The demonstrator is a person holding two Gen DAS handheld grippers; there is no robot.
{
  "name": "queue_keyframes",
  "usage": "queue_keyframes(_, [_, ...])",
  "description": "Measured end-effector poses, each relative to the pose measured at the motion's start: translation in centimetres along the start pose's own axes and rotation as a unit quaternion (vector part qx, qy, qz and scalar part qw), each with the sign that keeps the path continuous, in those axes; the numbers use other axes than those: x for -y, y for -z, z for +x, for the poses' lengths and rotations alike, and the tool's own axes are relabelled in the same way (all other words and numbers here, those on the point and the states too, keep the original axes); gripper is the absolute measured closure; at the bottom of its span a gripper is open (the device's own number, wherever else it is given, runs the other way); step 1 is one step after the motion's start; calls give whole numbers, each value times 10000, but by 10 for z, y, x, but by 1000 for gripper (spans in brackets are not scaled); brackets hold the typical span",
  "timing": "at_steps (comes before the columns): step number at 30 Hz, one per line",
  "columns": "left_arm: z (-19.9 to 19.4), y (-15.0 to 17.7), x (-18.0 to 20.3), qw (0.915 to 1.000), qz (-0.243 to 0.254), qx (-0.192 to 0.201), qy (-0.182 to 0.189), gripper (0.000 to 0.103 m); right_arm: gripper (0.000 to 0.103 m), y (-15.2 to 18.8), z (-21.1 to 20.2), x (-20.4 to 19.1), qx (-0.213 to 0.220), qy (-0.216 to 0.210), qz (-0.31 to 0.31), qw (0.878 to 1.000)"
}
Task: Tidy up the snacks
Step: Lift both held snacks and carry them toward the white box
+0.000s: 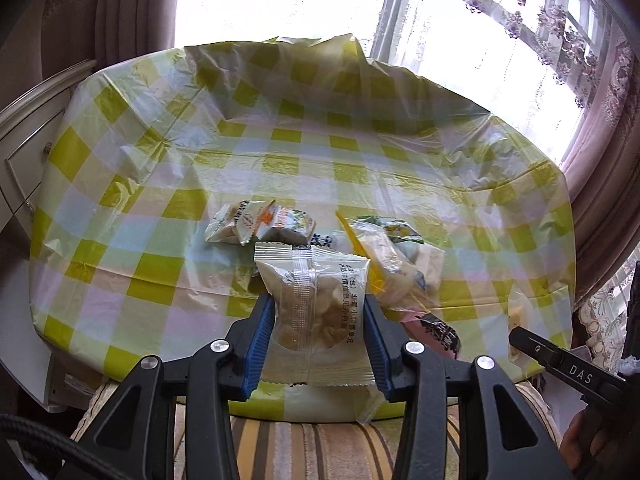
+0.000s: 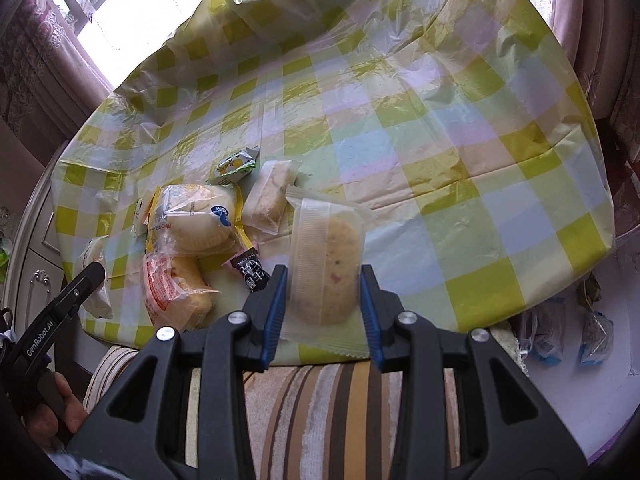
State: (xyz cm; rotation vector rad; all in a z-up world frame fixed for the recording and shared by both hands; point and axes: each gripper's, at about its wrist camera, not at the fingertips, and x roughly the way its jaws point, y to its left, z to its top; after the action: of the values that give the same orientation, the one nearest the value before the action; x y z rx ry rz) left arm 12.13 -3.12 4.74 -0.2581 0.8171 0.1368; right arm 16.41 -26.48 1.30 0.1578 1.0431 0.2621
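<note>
My left gripper (image 1: 319, 312) is shut on a clear snack packet (image 1: 316, 300) of pale biscuits and holds it upright over the near table edge. My right gripper (image 2: 323, 300) is shut on a frosted packet with an oval cake (image 2: 326, 256), also above the near edge. A pile of snacks lies on the checked tablecloth (image 2: 440, 140): a white bun in a yellow-edged bag (image 2: 200, 220), an orange-printed bread bag (image 2: 176, 292), a small black packet (image 2: 250, 270), a pale bar packet (image 2: 268, 196) and a small lemon packet (image 2: 236, 166). In the left wrist view two small packets (image 1: 260, 226) lie further back.
A striped cushion (image 2: 340, 408) lies below the table edge. Blue-and-clear packets (image 2: 596, 336) sit on a white surface at the right. A white cabinet (image 1: 24, 152) stands at the left. Window and curtains (image 1: 580, 60) are behind the table.
</note>
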Motion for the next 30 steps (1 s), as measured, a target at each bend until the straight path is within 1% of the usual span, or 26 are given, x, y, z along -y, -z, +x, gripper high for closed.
queue_keyframes(10, [-2, 6, 54, 9976, 512, -139, 453, 58, 64, 7, -34, 41, 190, 40, 359, 9992])
queue_keyframes(18, [1, 13, 99, 9913, 967, -323, 834, 58, 64, 13, -59, 77, 351, 172, 634, 9972])
queue_keyframes(22, [3, 17, 122, 9865, 1145, -461, 1080, 58, 64, 18, -70, 100, 405, 322, 808, 9954])
queue_keyframes(25, [4, 21, 144, 9812, 1351, -539, 1270, 58, 64, 22, -76, 120, 430, 458, 952, 9935])
queue_keyframes(28, [5, 26, 165, 9743, 1532, -648, 1521, 58, 64, 26, -83, 140, 465, 601, 1128, 9907])
queue_keyframes(30, [8, 29, 178, 9681, 1584, -810, 1761, 58, 64, 28, -87, 154, 480, 695, 1253, 9885])
